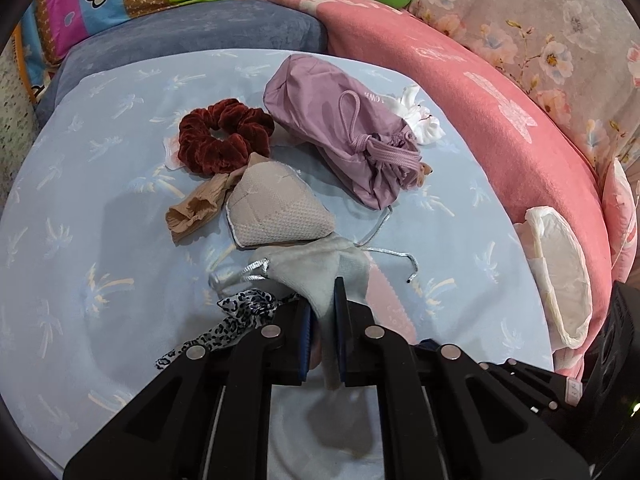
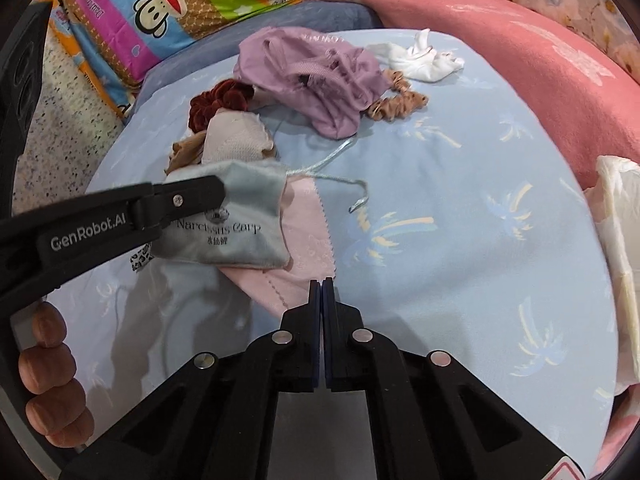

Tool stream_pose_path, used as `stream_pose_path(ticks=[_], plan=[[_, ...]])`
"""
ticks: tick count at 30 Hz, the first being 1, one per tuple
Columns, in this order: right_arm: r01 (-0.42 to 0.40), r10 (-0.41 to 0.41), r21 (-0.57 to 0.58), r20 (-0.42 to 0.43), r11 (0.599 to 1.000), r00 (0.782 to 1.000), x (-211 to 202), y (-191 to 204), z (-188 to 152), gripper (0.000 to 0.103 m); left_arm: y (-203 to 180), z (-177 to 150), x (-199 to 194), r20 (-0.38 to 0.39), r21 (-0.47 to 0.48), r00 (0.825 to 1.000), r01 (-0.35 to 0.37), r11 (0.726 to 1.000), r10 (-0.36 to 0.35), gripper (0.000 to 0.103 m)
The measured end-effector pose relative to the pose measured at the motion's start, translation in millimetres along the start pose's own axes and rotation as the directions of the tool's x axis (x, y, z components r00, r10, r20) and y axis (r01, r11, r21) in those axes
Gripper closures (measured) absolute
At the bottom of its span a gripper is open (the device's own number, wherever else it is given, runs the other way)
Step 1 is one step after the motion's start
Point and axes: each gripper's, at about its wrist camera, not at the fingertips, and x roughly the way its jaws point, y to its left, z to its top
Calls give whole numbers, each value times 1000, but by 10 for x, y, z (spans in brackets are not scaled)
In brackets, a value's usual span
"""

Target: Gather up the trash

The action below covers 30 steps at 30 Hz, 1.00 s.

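My left gripper (image 1: 320, 296) is shut on a fold of a grey velvet pouch (image 1: 304, 268), which lies on the light blue sheet (image 1: 100, 240). In the right wrist view the same left gripper (image 2: 220, 188) reaches in from the left over the pouch (image 2: 228, 232), printed "Narcissus Carp". A thin pink packet (image 2: 304, 232) with a serrated edge lies partly under the pouch. My right gripper (image 2: 322, 280) is shut, its tips pinching the packet's near corner. The pink packet (image 1: 386, 292) shows just right of the left fingers.
Beyond lie a purple drawstring bag (image 1: 332, 120), a dark red scrunchie (image 1: 224, 136), a beige mesh pad (image 1: 272, 208), a tan stocking (image 1: 196, 212), a leopard ribbon (image 1: 244, 312) and crumpled white tissue (image 1: 416, 116). A white pad (image 1: 560, 280) rests on the pink blanket (image 1: 480, 100).
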Motion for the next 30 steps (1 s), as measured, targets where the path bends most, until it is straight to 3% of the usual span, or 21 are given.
stream_pose_path(ticks=[8, 18, 27, 30], plan=[[28, -37, 68, 143, 997, 989, -620, -308, 189, 102, -201, -2, -177, 41, 33, 999, 13, 999, -15, 93], [47, -97, 164, 306, 985, 947, -1430, -792, 291, 102, -669, 41, -382, 91, 121, 994, 43, 992, -54, 93], [55, -152, 250, 386, 967, 910, -1935, -1212, 205, 102, -1140, 56, -502, 110, 202, 987, 93, 975, -117, 94], [51, -160, 274, 391, 960, 906, -2004, -1319, 152, 102, -1211, 53, -524, 110, 207, 985, 111, 972, -136, 94]])
